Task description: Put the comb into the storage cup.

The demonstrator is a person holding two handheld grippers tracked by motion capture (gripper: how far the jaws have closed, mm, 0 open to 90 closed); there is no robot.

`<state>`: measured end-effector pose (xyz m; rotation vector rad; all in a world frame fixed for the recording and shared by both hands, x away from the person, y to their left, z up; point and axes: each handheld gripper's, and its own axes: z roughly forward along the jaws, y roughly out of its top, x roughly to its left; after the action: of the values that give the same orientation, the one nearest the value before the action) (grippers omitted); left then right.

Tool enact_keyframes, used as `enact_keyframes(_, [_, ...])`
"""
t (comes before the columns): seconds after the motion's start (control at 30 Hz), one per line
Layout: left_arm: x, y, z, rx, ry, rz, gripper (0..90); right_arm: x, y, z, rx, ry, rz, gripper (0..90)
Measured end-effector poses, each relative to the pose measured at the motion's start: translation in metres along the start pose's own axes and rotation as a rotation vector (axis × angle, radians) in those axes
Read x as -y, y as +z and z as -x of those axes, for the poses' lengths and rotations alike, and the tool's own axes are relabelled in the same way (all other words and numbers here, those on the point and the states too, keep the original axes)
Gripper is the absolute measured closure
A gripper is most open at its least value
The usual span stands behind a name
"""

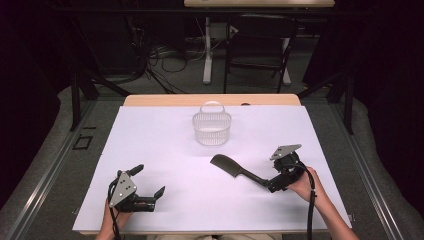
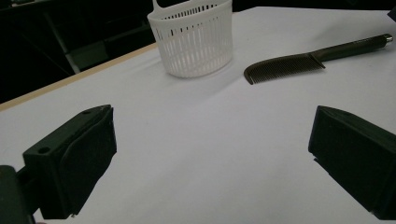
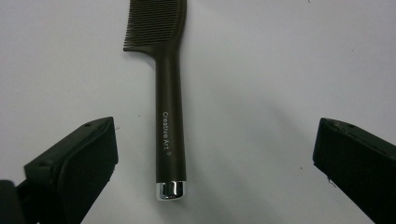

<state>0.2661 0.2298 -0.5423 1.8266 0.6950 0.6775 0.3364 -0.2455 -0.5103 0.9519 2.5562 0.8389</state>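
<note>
A dark brown comb with a chrome-capped handle lies flat on the white table cover, right of the middle. In the right gripper view the comb points away from me, and its handle end lies between my right gripper's wide-apart jaws without touching either pad. From above, that right gripper sits at the handle's near end. My left gripper rests at the near left, open with nothing between its jaws. In the left gripper view it faces the white slatted basket and the comb.
The white basket with a hoop handle stands upright at the far middle of the table cover. A wooden table edge runs behind it. A dark chair and cables lie on the floor beyond.
</note>
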Motion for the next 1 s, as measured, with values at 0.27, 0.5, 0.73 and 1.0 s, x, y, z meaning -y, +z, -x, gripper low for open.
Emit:
enact_keyframes(0.27, [0.000,0.000,0.000,0.001,0.001,0.000,1.3,-0.007,0.002,-0.006,-0.010,-0.021,-0.002,0.0])
enact_keyframes(0.5, [0.000,0.000,0.000,0.001,0.002,0.000,1.3,-0.012,0.005,-0.011,-0.021,-0.025,-0.010,0.0])
enact_keyframes(0.73, [0.000,0.000,0.000,0.001,0.001,0.001,1.3,-0.016,0.009,-0.014,-0.020,-0.035,-0.022,0.0])
enact_keyframes(1.0, [0.000,0.000,0.000,0.001,-0.001,-0.001,1.3,-0.022,0.014,-0.020,-0.033,-0.056,-0.040,0.0])
